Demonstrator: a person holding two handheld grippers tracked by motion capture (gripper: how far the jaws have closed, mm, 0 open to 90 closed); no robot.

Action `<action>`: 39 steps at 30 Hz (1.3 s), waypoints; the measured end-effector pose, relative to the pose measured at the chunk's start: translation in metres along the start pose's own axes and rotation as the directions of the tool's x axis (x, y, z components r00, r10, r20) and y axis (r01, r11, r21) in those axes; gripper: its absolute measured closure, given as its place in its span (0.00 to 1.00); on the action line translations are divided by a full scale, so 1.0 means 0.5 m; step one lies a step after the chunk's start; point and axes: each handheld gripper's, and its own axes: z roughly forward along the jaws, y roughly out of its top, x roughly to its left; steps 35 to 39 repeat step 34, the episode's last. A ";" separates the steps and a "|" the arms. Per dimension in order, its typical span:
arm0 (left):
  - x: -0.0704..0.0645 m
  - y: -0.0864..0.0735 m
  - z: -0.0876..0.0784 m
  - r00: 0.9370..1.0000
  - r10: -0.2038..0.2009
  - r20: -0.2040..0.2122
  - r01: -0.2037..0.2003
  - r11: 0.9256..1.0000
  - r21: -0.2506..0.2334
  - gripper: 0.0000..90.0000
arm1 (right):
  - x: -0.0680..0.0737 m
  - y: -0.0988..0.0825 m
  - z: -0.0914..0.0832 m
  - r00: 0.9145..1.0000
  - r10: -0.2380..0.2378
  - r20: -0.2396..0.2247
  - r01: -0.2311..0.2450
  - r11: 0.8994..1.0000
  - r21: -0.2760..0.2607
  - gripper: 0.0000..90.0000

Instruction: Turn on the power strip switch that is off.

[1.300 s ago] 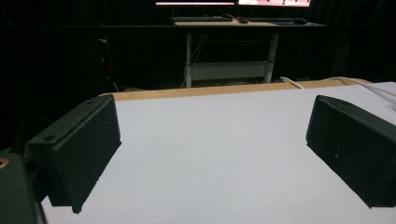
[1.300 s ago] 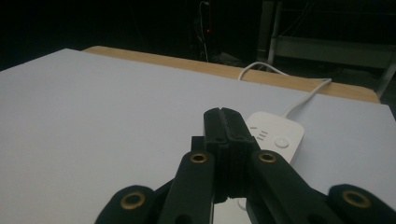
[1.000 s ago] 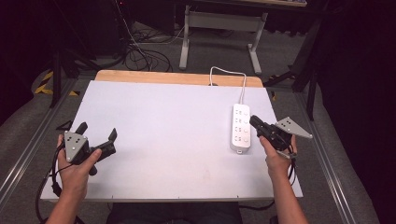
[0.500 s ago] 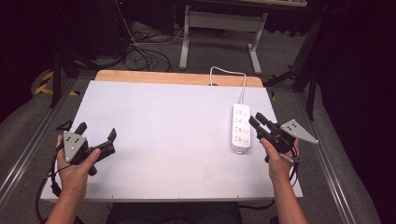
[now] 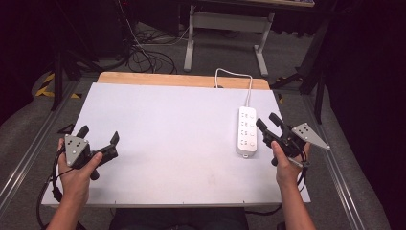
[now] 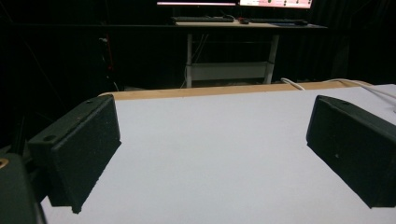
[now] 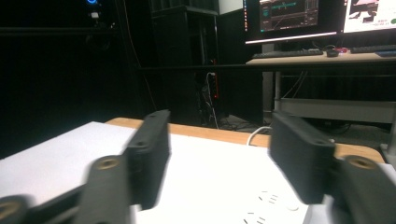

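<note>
Looking down from the high view, the white power strip (image 5: 247, 132) lies lengthwise on the table (image 5: 158, 124) at about 3 o'clock, its cord (image 5: 233, 76) looping off the far edge at 1 o'clock. The right gripper (image 5: 269, 123) sits just beside the strip's right flank, near its close end, fingers pointing toward 11 o'clock; its jaws have just been opening and now stand partly apart with nothing between them. The left gripper (image 5: 99, 135) rests well apart at 8 o'clock, fingers spread wide and empty.

From the left gripper view, both fingers (image 6: 79, 149) frame bare white table, with the wooden far edge (image 6: 219, 89) beyond. That hand has no part in the step yet and is best kept where it is.

From the right gripper view, the fingers (image 7: 152, 151) are blurred but clearly apart, and the strip's socket face (image 7: 268, 207) shows low between them at 6 o'clock, slightly toward the right finger.

Judging from this, the step in hand is lining up on the strip. To do it well, the gripper should probably open until the gap clears the strip's width, then shift toward 9 o'clock so the body sits centred between the fingers, and come down squarely across the short side rather than at a slant. Gripping near the middle would likely keep the cord from swinging the strip round.
</note>
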 end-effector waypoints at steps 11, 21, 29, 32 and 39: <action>0.001 0.000 0.000 1.000 0.001 -0.002 -0.001 1.000 -0.001 0.03 | -0.006 -0.006 -0.011 0.999 -0.039 -0.037 0.039 0.999 -0.007 0.01; 0.001 0.000 0.000 1.000 0.002 -0.002 -0.002 1.000 0.001 0.03 | -0.009 -0.009 -0.010 0.998 -0.048 -0.030 0.047 0.999 -0.003 0.01; 0.001 0.000 0.000 1.000 0.002 -0.002 -0.002 1.000 0.001 0.03 | -0.006 -0.009 -0.009 0.998 -0.055 -0.035 0.055 0.999 0.002 0.02; 0.001 0.000 0.001 1.000 0.002 -0.003 -0.002 1.000 0.003 0.03 | -0.005 -0.010 -0.008 0.998 -0.058 -0.035 0.058 0.998 0.004 0.02; 0.001 0.000 0.001 1.000 0.002 -0.003 -0.002 1.000 0.002 0.03 | -0.006 -0.010 -0.008 0.998 -0.058 -0.035 0.058 0.998 0.003 0.01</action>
